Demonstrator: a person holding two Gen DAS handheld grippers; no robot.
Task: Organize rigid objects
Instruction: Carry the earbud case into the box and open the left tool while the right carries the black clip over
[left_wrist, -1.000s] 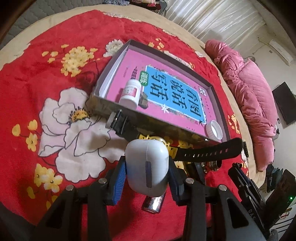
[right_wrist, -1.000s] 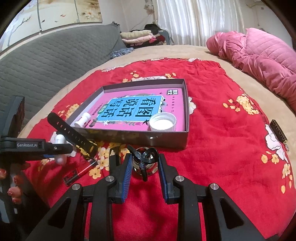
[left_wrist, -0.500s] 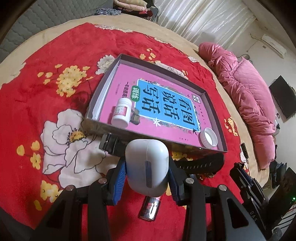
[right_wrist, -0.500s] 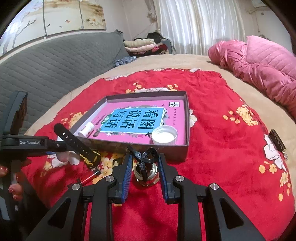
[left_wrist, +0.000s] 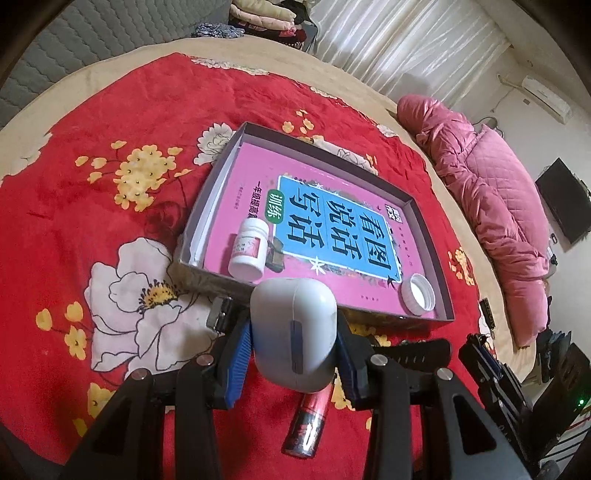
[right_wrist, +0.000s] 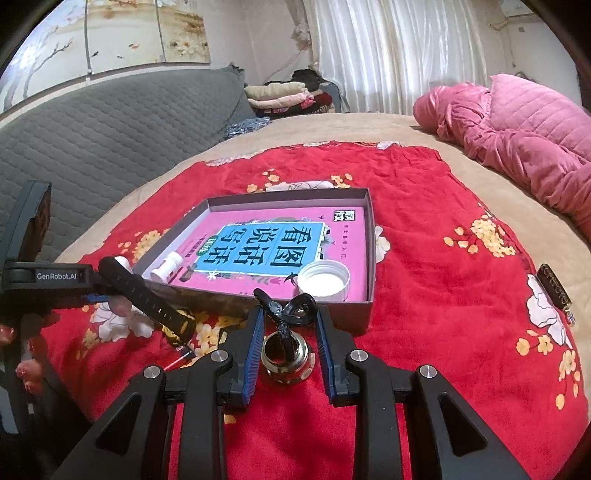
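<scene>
My left gripper (left_wrist: 293, 347) is shut on a white earbud case (left_wrist: 293, 328), held just above the near wall of a shallow grey box (left_wrist: 424, 221). In the box lie a pink book (left_wrist: 332, 214), a white pill bottle (left_wrist: 249, 251) on its side and a white cap (left_wrist: 417, 295). A black watch (left_wrist: 417, 349) and a red cylinder (left_wrist: 306, 424) lie on the red blanket under the case. My right gripper (right_wrist: 288, 332) is shut on a small metal bell-shaped piece (right_wrist: 288, 360) with a black loop, in front of the box's (right_wrist: 371, 258) near right corner.
A red flowered blanket (right_wrist: 443, 221) covers the round bed. A pink quilt (right_wrist: 517, 129) is heaped at the far right and a grey padded headboard (right_wrist: 110, 129) runs along the left. A small dark tag (right_wrist: 554, 288) lies right of the box. A person's fingers (right_wrist: 26, 369) show at the left edge.
The left gripper has tipped slightly with the case, which now overlaps the box's near wall in its view. The right gripper keeps its hold and has hardly shifted.
</scene>
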